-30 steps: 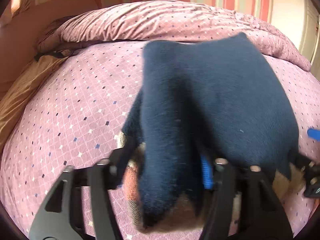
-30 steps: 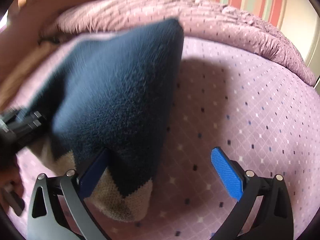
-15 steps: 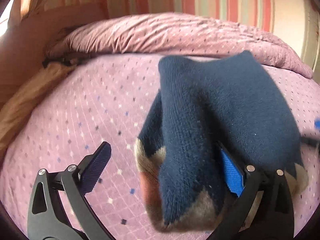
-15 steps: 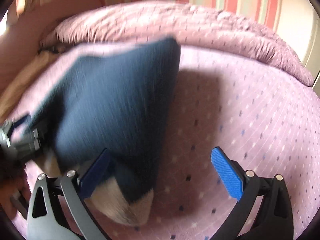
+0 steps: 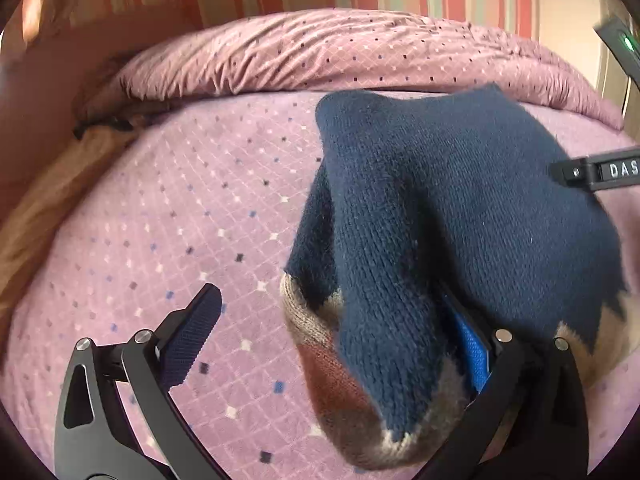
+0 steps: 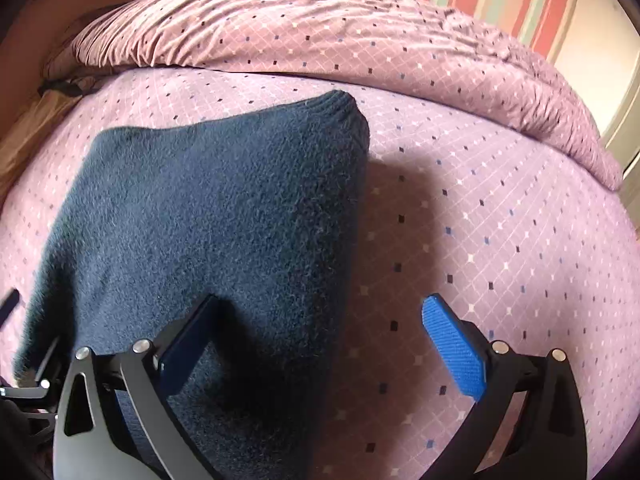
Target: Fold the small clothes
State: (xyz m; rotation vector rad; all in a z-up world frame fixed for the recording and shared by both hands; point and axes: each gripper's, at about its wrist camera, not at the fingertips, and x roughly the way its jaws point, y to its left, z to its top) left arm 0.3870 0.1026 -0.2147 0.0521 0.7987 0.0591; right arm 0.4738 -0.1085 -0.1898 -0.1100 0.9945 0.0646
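A navy knit garment [image 5: 448, 208] with tan and rust trim at its near edge lies folded on the pink patterned bed. In the left wrist view my left gripper [image 5: 336, 332] is open; the garment's near fold drapes over its right finger [image 5: 472, 344], and the left finger [image 5: 192, 332] is bare over the sheet. In the right wrist view the garment [image 6: 208, 216] lies flat at the left. My right gripper [image 6: 320, 340] is open, its left finger [image 6: 188, 344] over the cloth and its right finger [image 6: 456, 352] over the sheet.
A rumpled pink duvet [image 6: 320, 28] runs across the far side of the bed. A tan cloth [image 5: 44, 208] lies along the left edge. A striped wall stands behind. Part of the right gripper's body [image 5: 600, 170] shows at the right in the left wrist view.
My left gripper has opened and let go of the garment. The garment has settled flat on the bed. My right gripper stays open and has drawn back over the cloth's near edge.
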